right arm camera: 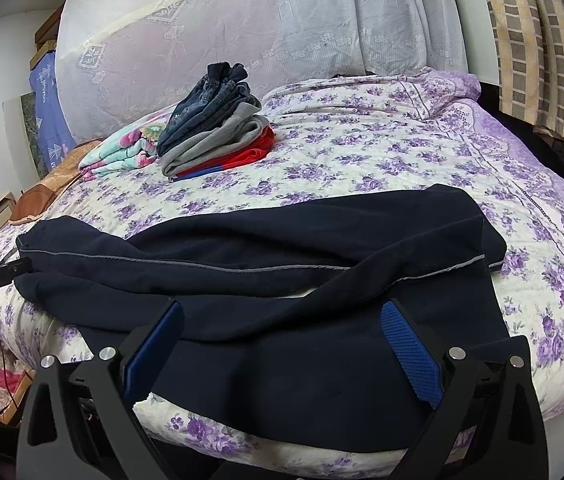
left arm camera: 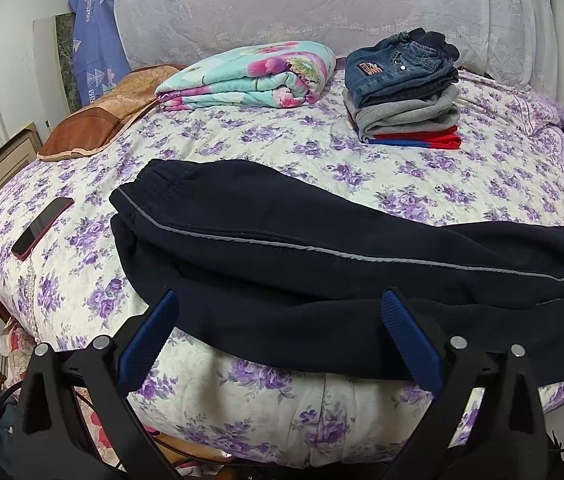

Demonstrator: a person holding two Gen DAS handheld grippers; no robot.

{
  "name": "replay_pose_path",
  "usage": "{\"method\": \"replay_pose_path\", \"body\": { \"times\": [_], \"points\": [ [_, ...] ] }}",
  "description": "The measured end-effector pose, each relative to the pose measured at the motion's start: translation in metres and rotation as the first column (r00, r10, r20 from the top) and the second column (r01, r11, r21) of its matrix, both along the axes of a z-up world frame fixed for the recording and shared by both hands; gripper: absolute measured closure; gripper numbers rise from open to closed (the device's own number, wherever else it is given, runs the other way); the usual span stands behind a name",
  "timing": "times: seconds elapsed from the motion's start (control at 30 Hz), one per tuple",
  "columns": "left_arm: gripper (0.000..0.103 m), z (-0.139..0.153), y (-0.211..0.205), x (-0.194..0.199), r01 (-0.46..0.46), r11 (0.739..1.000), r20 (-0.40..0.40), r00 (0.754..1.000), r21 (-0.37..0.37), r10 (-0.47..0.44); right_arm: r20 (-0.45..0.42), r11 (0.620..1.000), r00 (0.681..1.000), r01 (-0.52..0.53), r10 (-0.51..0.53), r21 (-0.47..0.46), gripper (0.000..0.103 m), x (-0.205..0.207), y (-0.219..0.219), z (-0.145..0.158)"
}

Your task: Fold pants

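Navy pants [left arm camera: 282,248] lying along near bed [left arm camera: 322,152] edge; left gripper [left arm camera: 279,336] and right gripper [right arm camera: 282,344] hovering, fingers apart, holding nothing

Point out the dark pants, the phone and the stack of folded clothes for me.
dark pants [left arm camera: 265,216]: left wrist view, on the upper leg just above the grey stripe.
phone [left arm camera: 43,227]: left wrist view, on the middle of its screen.
stack of folded clothes [right arm camera: 211,136]: right wrist view, on the grey layer.
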State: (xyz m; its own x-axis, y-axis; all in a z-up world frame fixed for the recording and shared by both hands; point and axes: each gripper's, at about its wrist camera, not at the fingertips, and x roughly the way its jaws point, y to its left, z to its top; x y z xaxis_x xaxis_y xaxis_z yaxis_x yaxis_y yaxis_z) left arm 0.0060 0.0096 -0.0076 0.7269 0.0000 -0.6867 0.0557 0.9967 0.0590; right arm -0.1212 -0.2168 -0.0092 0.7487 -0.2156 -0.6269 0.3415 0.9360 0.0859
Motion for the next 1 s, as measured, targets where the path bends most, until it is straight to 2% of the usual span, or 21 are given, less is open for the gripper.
{"method": "replay_pose_path", "body": {
  "times": [1.0],
  "points": [
    [0.005,-0.0072,0.0027,-0.0032,-0.002,1.0,-0.005,1.0,-0.004,0.002,-0.013,1.0,1.0,-0.003,0.003,0.016,0.004,0.0003,0.0093,-0.009]
  ]
}}
